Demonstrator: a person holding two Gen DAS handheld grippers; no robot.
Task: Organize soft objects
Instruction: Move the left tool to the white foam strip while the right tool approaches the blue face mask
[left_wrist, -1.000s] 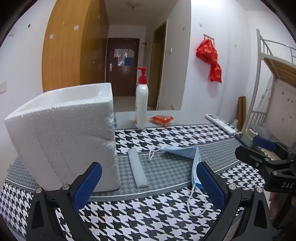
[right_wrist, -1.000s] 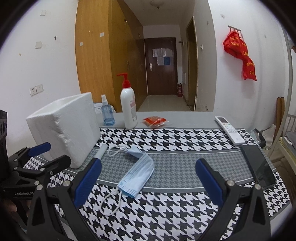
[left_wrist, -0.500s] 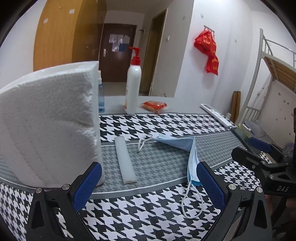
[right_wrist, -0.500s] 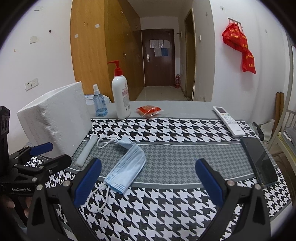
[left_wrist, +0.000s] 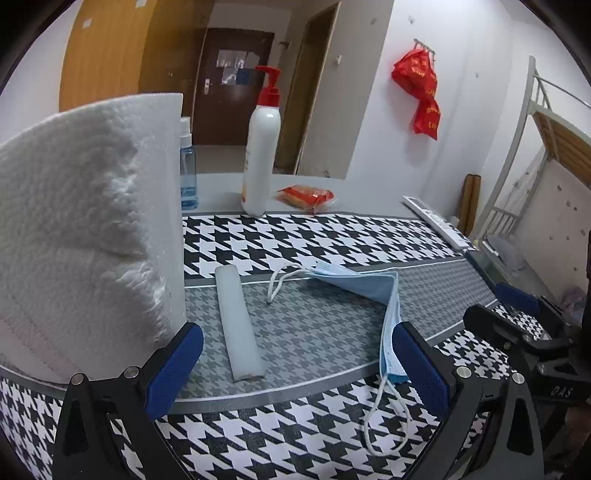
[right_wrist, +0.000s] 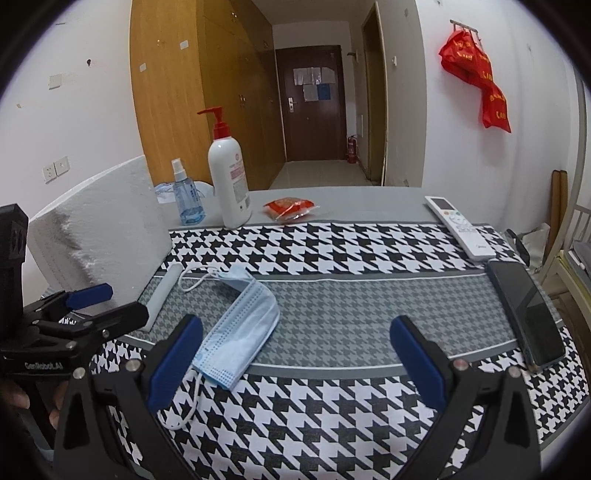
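A light blue face mask (left_wrist: 373, 291) (right_wrist: 240, 328) lies folded on the houndstooth cloth, its ear loops trailing. A white foam stick (left_wrist: 238, 321) (right_wrist: 164, 291) lies left of it. A big white foam box (left_wrist: 85, 229) (right_wrist: 99, 236) stands at the left. My left gripper (left_wrist: 295, 365) is open and empty, low over the cloth, with the stick between its fingers' lines and the mask by its right finger. My right gripper (right_wrist: 295, 354) is open and empty, the mask's near end by its left finger (right_wrist: 173, 362).
A white pump bottle (right_wrist: 227, 184), a small blue spray bottle (right_wrist: 186, 195) and a red packet (right_wrist: 290, 208) stand at the back. A white remote (right_wrist: 460, 227) and a dark phone (right_wrist: 528, 317) lie at the right edge.
Both grippers have moved forward and lower toward the mask and stick. The foam box now fills more of the left wrist view. Nothing on the table has moved.
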